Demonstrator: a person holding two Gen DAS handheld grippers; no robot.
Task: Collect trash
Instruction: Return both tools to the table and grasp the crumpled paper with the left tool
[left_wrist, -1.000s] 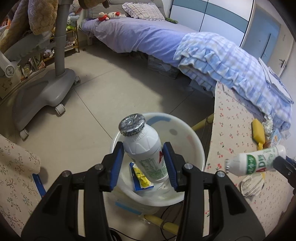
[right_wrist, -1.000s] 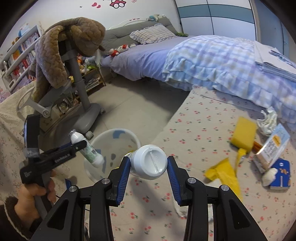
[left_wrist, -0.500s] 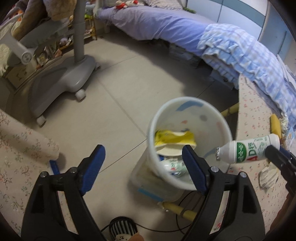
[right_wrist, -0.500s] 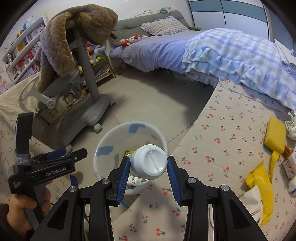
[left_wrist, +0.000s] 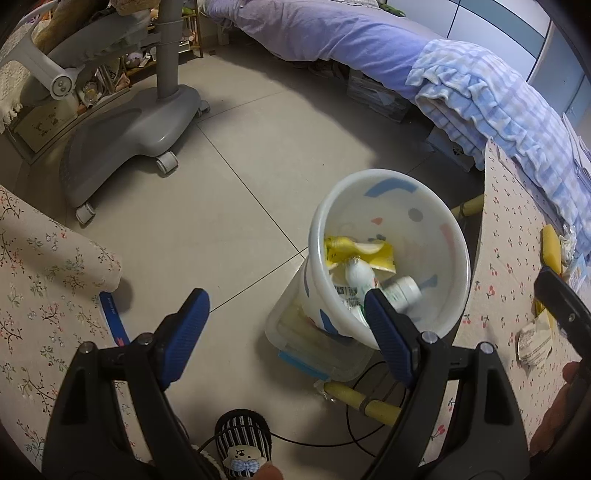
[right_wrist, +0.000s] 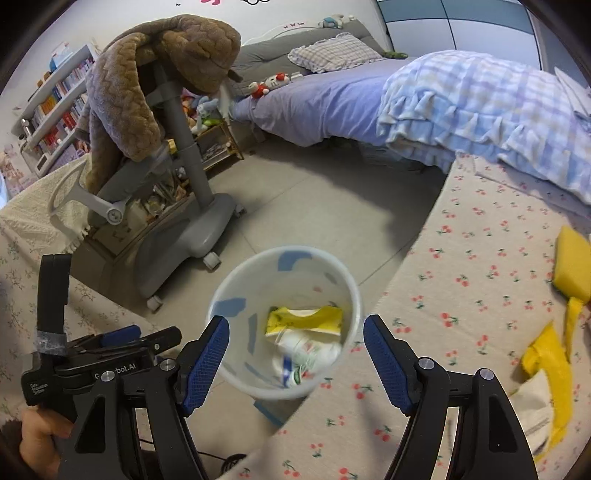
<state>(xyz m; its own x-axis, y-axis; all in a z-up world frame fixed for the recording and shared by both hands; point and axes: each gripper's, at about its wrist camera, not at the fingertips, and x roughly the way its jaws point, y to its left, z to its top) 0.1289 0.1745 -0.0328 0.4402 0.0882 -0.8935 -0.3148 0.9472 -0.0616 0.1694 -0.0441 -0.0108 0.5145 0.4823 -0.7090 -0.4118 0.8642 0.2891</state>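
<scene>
A white trash bin (left_wrist: 439, 218) stands on the floor beside the table; it also shows in the right wrist view (right_wrist: 236, 291). Inside lie two white drink bottles (left_wrist: 400, 291) and a yellow wrapper (left_wrist: 376, 254); in the right wrist view the bottles (right_wrist: 310, 354) are blurred under the wrapper (right_wrist: 303, 319). My left gripper (left_wrist: 284, 332) is open and empty, above the floor just left of the bin. My right gripper (right_wrist: 295, 354) is open and empty, directly above the bin.
The cherry-print table (right_wrist: 480, 280) holds a yellow sponge (right_wrist: 574, 266), yellow wrappers (right_wrist: 546, 365) and crumpled paper (left_wrist: 533, 341). A grey wheeled chair base (left_wrist: 129, 129) stands on the floor to the left. A bed (right_wrist: 461, 96) lies behind. Cables (left_wrist: 369, 424) run under the bin.
Both grippers opened and let their white bottles drop into the bin. The left gripper drew back to the left of the bin; the right moved over it.
</scene>
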